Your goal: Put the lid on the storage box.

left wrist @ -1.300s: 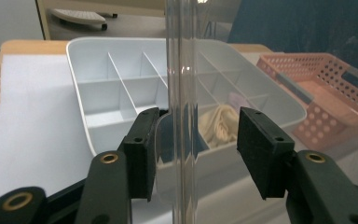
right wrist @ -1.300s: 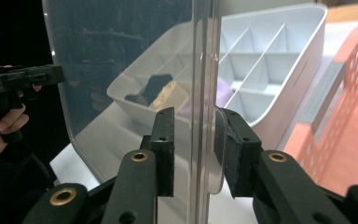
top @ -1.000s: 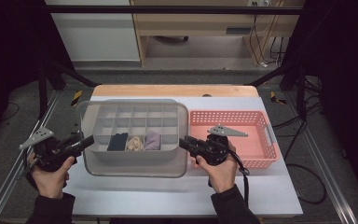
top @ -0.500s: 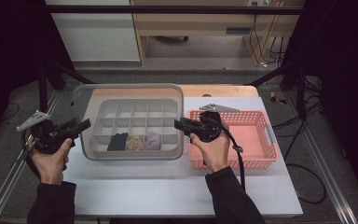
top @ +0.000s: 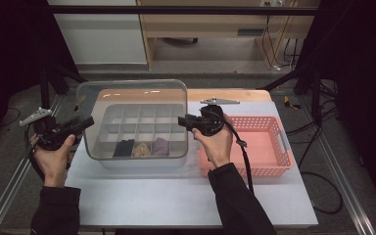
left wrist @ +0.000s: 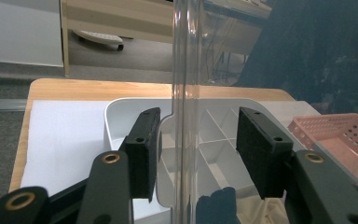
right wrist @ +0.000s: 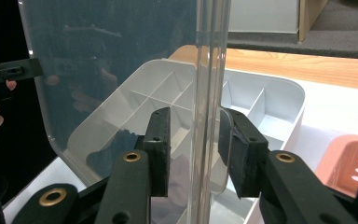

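Observation:
A clear plastic lid (top: 132, 95) hangs tilted above a grey divided box (top: 142, 164), held by its two side edges. My left gripper (top: 85, 121) is shut on the lid's left rim and my right gripper (top: 182, 121) on its right rim. In the left gripper view the lid (left wrist: 186, 70) stands edge-on between the pads of the left gripper (left wrist: 198, 144), with the box (left wrist: 121, 112) behind. The right gripper view shows the right gripper (right wrist: 193, 144) clamped on the lid (right wrist: 121, 56) over the box (right wrist: 279, 93). Black, beige and purple folded items (top: 141, 147) lie in the box's front compartments.
A pink perforated basket (top: 267, 147) stands right of the box on the white mat (top: 176, 196). A wooden table edge (top: 225, 93) runs behind. Metal frame rails (top: 10, 186) line both sides, and cables trail at the right.
The lid has come off the box and risen, with both grippers carrying it up and away from the person. The box has stayed in place.

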The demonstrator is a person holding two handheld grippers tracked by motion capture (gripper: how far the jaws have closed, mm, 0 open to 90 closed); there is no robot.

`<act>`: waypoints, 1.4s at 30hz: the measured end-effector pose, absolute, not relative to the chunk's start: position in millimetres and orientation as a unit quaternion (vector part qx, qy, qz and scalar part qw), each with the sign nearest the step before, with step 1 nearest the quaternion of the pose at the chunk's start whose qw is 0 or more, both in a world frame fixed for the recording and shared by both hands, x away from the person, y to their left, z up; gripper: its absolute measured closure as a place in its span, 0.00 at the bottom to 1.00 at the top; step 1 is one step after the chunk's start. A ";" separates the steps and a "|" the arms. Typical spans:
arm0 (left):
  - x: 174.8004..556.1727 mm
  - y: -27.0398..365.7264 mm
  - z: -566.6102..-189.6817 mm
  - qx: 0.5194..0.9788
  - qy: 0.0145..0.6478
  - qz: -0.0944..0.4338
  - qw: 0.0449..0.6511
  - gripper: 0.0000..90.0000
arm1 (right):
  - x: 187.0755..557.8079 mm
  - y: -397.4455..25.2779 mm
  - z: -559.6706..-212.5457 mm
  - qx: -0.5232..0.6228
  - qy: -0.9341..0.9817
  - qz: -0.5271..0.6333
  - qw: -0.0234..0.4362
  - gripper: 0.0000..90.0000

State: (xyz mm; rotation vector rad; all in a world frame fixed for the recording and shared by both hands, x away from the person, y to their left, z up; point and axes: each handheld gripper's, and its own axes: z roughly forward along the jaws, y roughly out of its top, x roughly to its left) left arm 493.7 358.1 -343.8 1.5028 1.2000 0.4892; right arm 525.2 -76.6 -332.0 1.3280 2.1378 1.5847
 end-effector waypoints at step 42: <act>528.3 343.3 -365.7 0.664 0.512 0.226 0.496 0.45 | 556.1 -63.0 -359.1 0.483 0.724 0.482 0.101 0.58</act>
